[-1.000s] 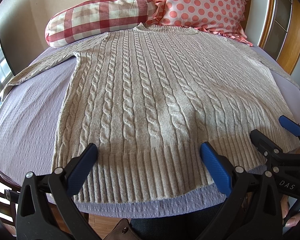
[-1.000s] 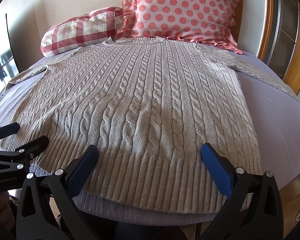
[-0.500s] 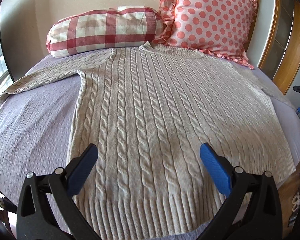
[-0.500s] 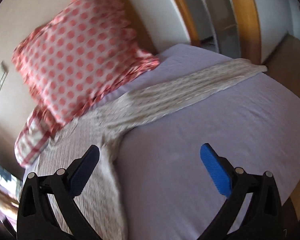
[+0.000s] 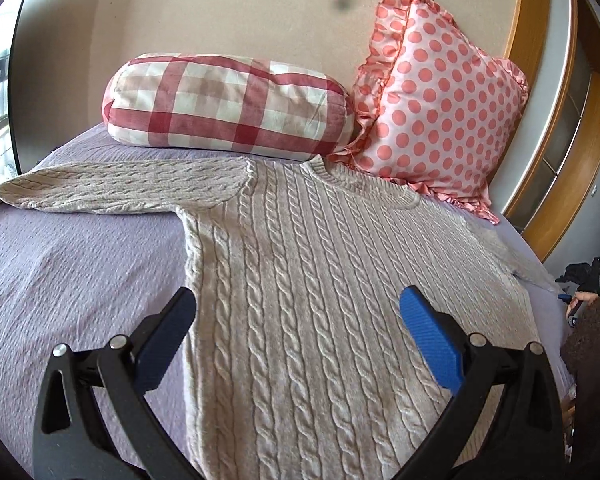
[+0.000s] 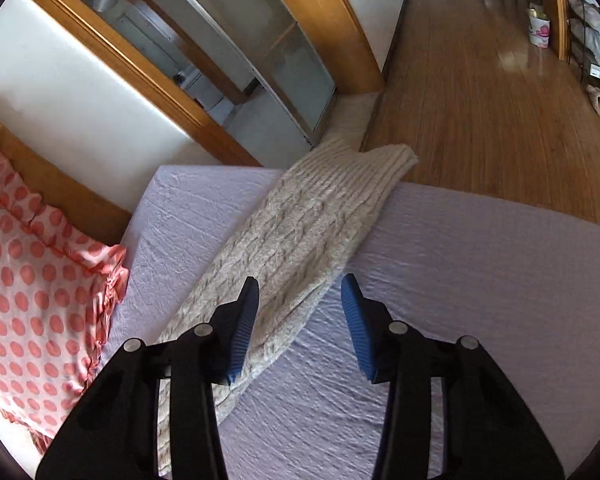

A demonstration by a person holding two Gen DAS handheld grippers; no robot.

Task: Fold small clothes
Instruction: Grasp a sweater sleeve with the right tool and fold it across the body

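A beige cable-knit sweater (image 5: 320,280) lies flat on the lilac bed (image 5: 60,280), its left sleeve (image 5: 120,190) stretched out to the side. My left gripper (image 5: 298,340) is open and empty above the sweater's body. In the right wrist view the right sleeve (image 6: 300,236) runs to the bed edge and its cuff hangs over. My right gripper (image 6: 300,324) is partly open and astride the sleeve, with nothing held.
A red checked bolster (image 5: 228,104) and a pink polka-dot pillow (image 5: 440,96) lean at the headboard. A wooden floor (image 6: 480,100) and a glazed wooden door (image 6: 228,64) lie beyond the right bed edge (image 6: 500,204).
My left gripper moved up from the hem over the sweater's body. My right gripper swung right to the sleeve, came down over it, and its jaws narrowed.
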